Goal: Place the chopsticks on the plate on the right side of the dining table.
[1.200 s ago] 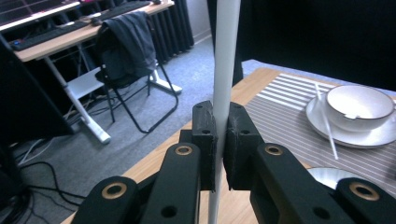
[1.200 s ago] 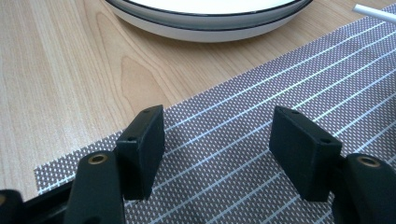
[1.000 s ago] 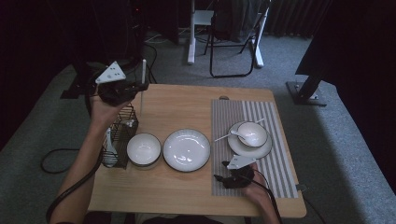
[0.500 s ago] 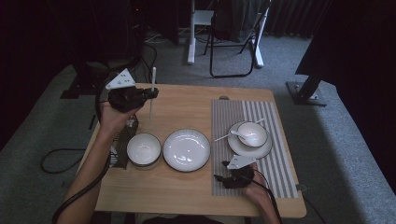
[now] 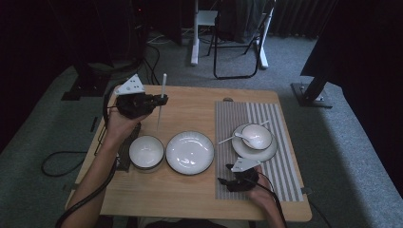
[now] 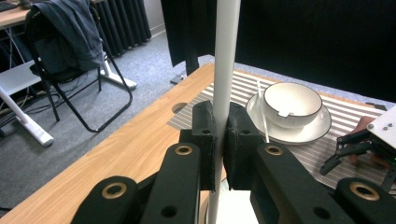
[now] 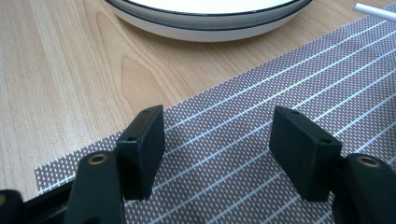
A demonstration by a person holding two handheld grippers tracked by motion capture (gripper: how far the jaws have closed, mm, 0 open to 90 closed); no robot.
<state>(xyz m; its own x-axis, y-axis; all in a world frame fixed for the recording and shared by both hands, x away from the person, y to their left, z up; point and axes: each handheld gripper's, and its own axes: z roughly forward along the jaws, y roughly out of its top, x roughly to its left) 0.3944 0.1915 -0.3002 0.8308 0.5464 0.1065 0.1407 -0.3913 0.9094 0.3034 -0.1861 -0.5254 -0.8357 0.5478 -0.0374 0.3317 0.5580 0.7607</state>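
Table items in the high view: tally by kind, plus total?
Bowls: 2, one left of the plate, one on the saucer
Plates: 2, large plate, saucer
Chopsticks: 2, held, lying
Spoon: 1
Placemat: 1
Rack: 1
Total: 9

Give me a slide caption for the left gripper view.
Left gripper clamps an upright white chopstick above the wooden table, bowl on saucer beyond.

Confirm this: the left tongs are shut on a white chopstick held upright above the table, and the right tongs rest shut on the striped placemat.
Wrong on the right tongs: the right gripper view shows their jaws apart, open over the striped placemat. The left tongs are indeed shut on the upright white chopstick.
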